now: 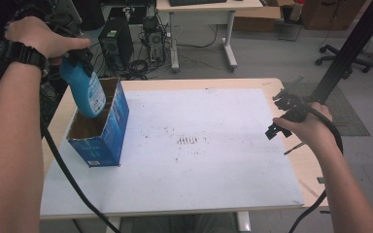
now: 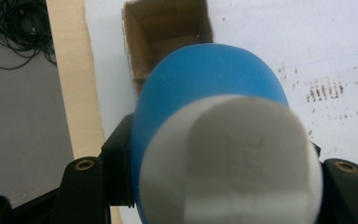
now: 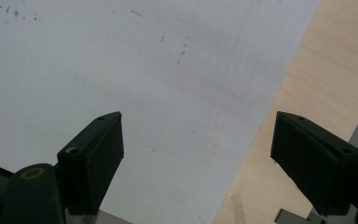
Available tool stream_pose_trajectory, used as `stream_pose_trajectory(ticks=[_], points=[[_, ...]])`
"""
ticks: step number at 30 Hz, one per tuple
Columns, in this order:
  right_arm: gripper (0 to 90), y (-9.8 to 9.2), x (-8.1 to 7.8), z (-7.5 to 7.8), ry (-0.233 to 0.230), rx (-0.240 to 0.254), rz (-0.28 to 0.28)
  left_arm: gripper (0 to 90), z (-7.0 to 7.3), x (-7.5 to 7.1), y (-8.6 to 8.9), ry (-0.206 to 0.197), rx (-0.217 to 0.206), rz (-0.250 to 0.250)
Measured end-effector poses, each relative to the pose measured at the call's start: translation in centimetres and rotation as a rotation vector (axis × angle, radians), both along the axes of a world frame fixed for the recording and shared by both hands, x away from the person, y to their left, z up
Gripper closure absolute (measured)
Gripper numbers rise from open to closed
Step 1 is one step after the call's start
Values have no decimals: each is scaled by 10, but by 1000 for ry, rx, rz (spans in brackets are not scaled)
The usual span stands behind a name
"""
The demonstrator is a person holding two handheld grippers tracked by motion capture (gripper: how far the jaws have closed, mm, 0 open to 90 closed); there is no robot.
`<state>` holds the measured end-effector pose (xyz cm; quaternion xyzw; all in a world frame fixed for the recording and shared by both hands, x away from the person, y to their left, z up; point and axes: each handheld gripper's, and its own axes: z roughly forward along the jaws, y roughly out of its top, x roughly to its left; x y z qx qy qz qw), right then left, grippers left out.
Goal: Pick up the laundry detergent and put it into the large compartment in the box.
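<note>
While the person's forearms come in from the bottom of the high view, the right tool (image 1: pixel 278 116) sits in the right hand (image 1: pixel 307 127) over the right edge of the surface (image 1: pixel 213 194), well apart from everything else. Its 2 black jaws stand wide apart with nothing between them; in the right gripper view they frame bare white sheet (image 3: pixel 121 70) and a strip of the pale wooden edge (image 3: pixel 303 93).

Farther in and to the left, the blue box (image 1: pixel 108 131) stands on the white sheet near the left edge of the surface, open at the top, with brown cardboard showing inside. Above it, the left tool (image 1: pixel 80 57) is clenched on the blue bottle (image 1: pixel 83 90), grasping it at the upper end, near the white cap. The bottle hangs tilted, its lower end dipping into the open top of the box; whether it touches the cardboard cannot be told. In the left gripper view the white cap (image 2: pixel 228 163) and the rounded blue body (image 2: pixel 209 74) sit between the jaws, pressed on both sides, and the open box (image 2: pixel 168 37) lies just beyond.

Behind the surface, on the floor, stand a dark computer tower (image 1: pixel 114 41) with tangled cables and the legs of another desk (image 1: pixel 201 34).
</note>
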<state>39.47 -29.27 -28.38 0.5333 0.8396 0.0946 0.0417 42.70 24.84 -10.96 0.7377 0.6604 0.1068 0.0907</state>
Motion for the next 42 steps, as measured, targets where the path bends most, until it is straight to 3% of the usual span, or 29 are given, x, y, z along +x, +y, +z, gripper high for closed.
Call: stream_pose_trajectory(ticks=[11, 20, 27, 34, 42], points=[[171, 2, 0, -2, 4, -2, 2, 376, -6, 1, 7, 5, -15, 12], [170, 1, 1, -4, 10, -1, -1, 376, -18, 3, 12, 7, 0, 27], [171, 2, 1, -6, 14, -3, -3, 376, -32, 6, 13, 18, -16, 20], [171, 2, 0, -8, 18, -5, -4, 376, -48, 8, 15, 28, 0, 38], [171, 2, 1, -10, 19, -5, 0, 376, -75, 12, 16, 64, -4, 28]])
